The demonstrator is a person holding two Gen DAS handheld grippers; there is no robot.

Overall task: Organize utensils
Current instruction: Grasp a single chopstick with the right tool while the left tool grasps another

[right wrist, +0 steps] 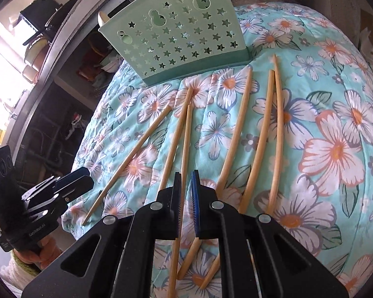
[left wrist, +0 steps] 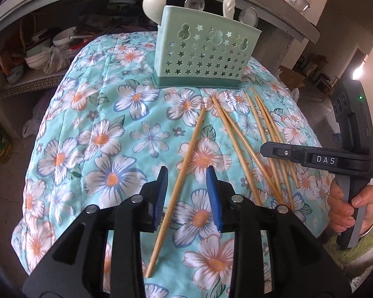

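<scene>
Blue ribbed pads line the left gripper (left wrist: 187, 173), whose fingers stand apart above a single bamboo chopstick (left wrist: 177, 191); the stick lies on the cloth between the pads, which do not press on it. The right gripper (right wrist: 186, 177) has its pads drawn nearly together around another chopstick (right wrist: 185, 149), which runs up through the narrow gap; whether they actually pinch it I cannot tell. A hand (left wrist: 345, 211) holds that gripper's handle. Five more chopsticks (right wrist: 266, 134) lie loose, fanned across the floral quilted cloth (left wrist: 92, 149), their far tips pointing toward the holder. The mint-green utensil holder (left wrist: 201, 54), pierced with star-shaped holes, stands upright at the far edge of the cloth. Inside it, a white plastic spoon (left wrist: 153, 1) and several other spoon ends rise above the rim. No chopstick is in it.
</scene>
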